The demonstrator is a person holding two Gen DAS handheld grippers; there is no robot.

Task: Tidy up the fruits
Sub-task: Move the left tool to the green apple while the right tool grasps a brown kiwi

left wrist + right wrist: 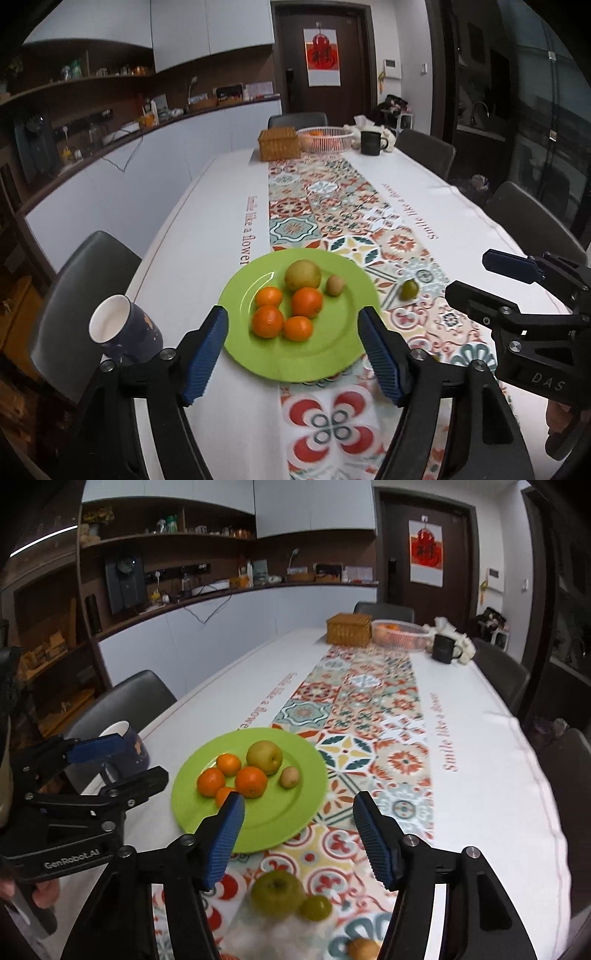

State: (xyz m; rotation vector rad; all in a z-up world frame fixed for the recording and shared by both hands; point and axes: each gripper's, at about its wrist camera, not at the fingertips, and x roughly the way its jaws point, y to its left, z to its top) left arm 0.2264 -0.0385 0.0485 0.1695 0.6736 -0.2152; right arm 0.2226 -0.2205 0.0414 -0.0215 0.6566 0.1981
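A green plate [332, 350] [273, 823] on the table holds several oranges [306, 302] [251, 781], a yellow pear [302, 275] [264, 757] and a kiwi [335, 285] [289, 776]. My left gripper [293, 350] is open and empty over the plate's near rim. My right gripper [299, 843] is open and empty above a green apple [277, 893] and a small green fruit [315, 907] on the runner. A small green fruit [410, 289] lies right of the plate in the left wrist view. A yellowish fruit [362, 949] lies at the bottom edge.
A dark mug [125, 332] [129, 749] stands left of the plate near the table edge. At the far end are a wicker box [279, 144], a white basket with oranges [325, 139] and a black mug [371, 142]. Chairs surround the table.
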